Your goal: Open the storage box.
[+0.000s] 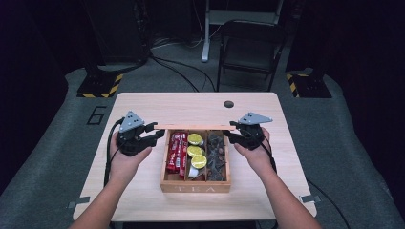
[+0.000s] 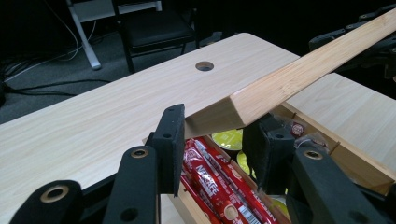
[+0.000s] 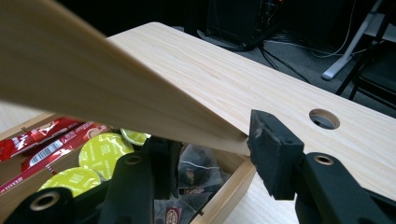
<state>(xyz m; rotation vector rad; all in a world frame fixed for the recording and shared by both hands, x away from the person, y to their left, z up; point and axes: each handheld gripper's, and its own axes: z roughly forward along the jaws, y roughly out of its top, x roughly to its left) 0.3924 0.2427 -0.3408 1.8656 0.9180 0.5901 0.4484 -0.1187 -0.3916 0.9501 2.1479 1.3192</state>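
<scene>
Both forearms are bare, with no sleeves in view. The left tongs and right tongs are matt black, each topped by a grey three-cornered plate with small dark holes at its corners. A black cable trails from each. Up close, the jaws are flat, blocky black pads on thick black arms with metal-ringed rivet holes.

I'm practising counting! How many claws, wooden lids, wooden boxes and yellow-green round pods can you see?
Claws: 2 (left claw, right claw)
Wooden lid: 1
Wooden box: 1
Yellow-green round pods: 3
Total: 7
</scene>
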